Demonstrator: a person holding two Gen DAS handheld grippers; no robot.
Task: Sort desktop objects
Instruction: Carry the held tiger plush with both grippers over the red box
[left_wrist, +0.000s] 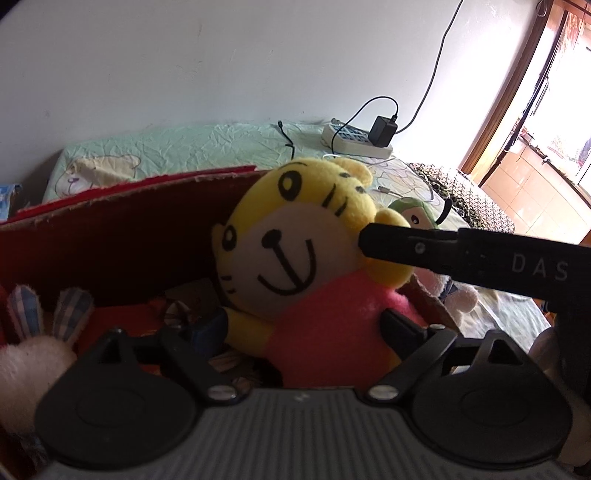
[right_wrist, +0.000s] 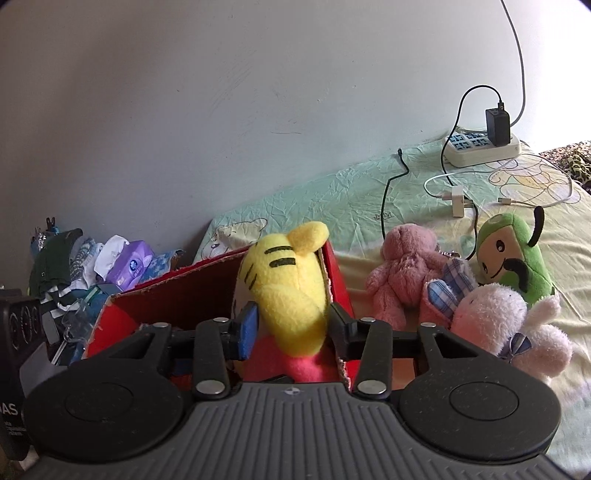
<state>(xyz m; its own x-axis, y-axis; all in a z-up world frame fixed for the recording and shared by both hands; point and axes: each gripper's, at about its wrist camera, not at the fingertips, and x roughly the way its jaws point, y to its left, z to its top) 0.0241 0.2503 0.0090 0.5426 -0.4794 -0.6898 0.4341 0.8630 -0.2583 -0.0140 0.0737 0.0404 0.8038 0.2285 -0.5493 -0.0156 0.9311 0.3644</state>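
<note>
Readable letters: "DAS" only.
White "DAS" printed on the black finger of the right gripper (left_wrist: 369, 243), seen from the left wrist; partly cut "AS" on a black part at the left edge of the right wrist view.

Def someone's bedroom: bed (right_wrist: 332, 199) w/ cartoon sheet, power strip (right_wrist: 480, 147) by wall, clothes pile (right_wrist: 66, 266), tiled hallway (left_wrist: 528, 184).

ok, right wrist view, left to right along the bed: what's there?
Clothes pile → purple tissue pack → red box → pink teddy → green plush.
</note>
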